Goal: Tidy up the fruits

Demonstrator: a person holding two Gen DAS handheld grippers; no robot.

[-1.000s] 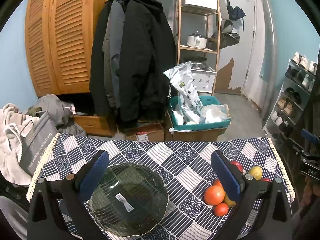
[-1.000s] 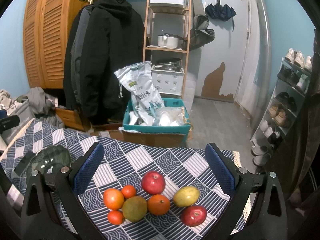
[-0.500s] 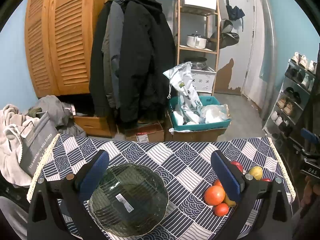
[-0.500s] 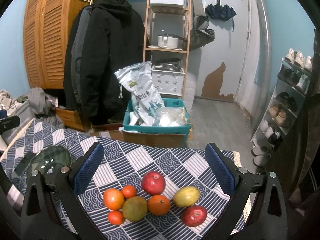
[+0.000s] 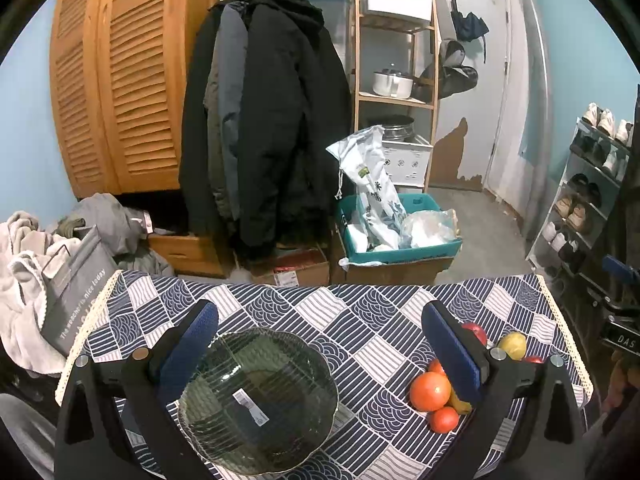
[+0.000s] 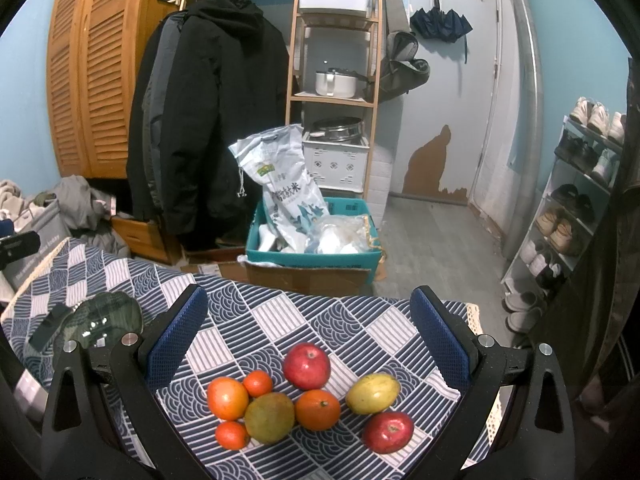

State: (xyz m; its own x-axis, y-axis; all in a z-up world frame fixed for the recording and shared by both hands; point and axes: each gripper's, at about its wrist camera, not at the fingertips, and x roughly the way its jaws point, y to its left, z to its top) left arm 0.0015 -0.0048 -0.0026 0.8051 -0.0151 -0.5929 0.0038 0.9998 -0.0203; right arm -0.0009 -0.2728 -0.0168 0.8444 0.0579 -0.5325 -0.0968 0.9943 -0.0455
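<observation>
You are holding your left gripper [image 5: 320, 356] wide open and empty over a dark glass plate [image 5: 258, 402] sitting on the patterned bench [image 5: 360, 312]; this view is hiding most of the fruit behind the right finger. Your right gripper [image 6: 308, 340], also spread wide and gripping nothing, is showing the whole cluster: two red apples [image 6: 307, 365], oranges [image 6: 317, 409], a greenish fruit [image 6: 269, 417] and a yellow one [image 6: 372, 393], with the plate well apart at far left.

Bare patterned cloth on the worktop [image 6: 280, 312] lies open between the glass plate [image 5: 260, 400] and the fruit cluster [image 6: 280, 396]. The fruits sit packed and touching, leaving little gap; the yellow fruit [image 6: 373, 393] and a red apple [image 6: 387, 432] stand slightly apart.
</observation>
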